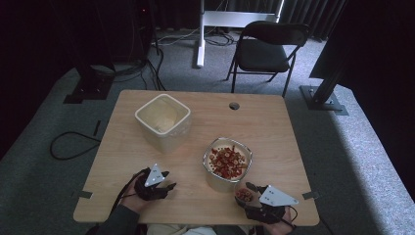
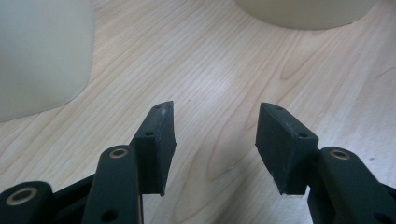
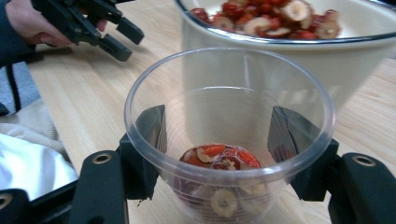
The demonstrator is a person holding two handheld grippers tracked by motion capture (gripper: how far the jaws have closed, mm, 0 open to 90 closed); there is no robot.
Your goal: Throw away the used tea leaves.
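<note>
Holding a clear plastic cup (image 3: 229, 140) between its jaws, the right gripper (image 1: 254, 196) is keeping the cup upright at the near right edge of the worktop (image 1: 274, 127), just beside the wide bowl (image 1: 228, 161) of sliced red dried fruit. The jaws are pressing on the cup's two sides (the pads show through the wall in the right gripper view), and a small heap of fruit slices (image 3: 219, 158) is lying at the cup's bottom. The left gripper (image 1: 164, 182) is hovering over bare wood at the near left, its jaws spread with nothing between them; the square pale container (image 1: 163, 120) is standing farther back, apart from both hands.

Judged from this layout, the step in hand is the portioning of fruit into the cup, with the cup only thinly filled. The next move probably calls for a steady, level hold on the thin-walled cup, since too firm a squeeze could buckle it, and for the free gripper to be approaching either the bowl or the container without knocking them.
</note>
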